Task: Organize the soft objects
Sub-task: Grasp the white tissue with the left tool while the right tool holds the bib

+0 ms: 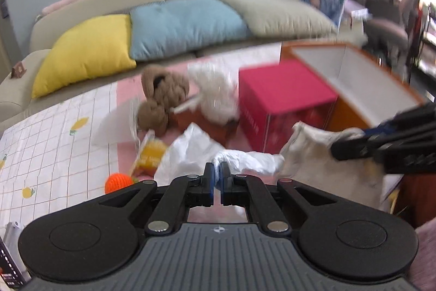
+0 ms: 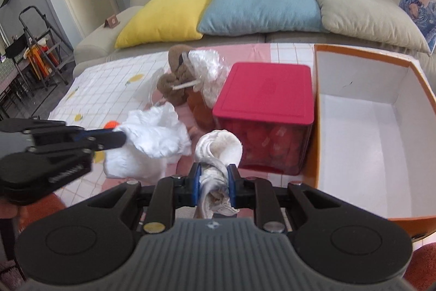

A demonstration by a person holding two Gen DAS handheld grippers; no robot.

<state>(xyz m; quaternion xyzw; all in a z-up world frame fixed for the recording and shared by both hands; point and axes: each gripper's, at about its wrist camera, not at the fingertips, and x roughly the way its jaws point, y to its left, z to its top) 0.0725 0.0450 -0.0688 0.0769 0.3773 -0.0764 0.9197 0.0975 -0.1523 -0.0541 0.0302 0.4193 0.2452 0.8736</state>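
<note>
the cream cloth [image 2: 218, 154] is bunched upright between the pads of the right gripper [image 2: 215, 182], which is nearly closed and pinching it; its free end flops up and away from the camera. the open orange-rimmed box [image 2: 362, 132] lies immediately to that gripper's right, past the red-lidded container [image 2: 264, 92], so the right hand is the nearer one and a short sideways carry looks enough. the left gripper [image 1: 217, 179], jaws almost together, nips the edge of a crumpled white cloth [image 1: 190, 152] on the checked tablecloth [image 2: 109, 83], farther from the box. behind sit a brown knotted rope toy [image 2: 174, 78] and an orange crocheted ball [image 1: 117, 182].
</note>
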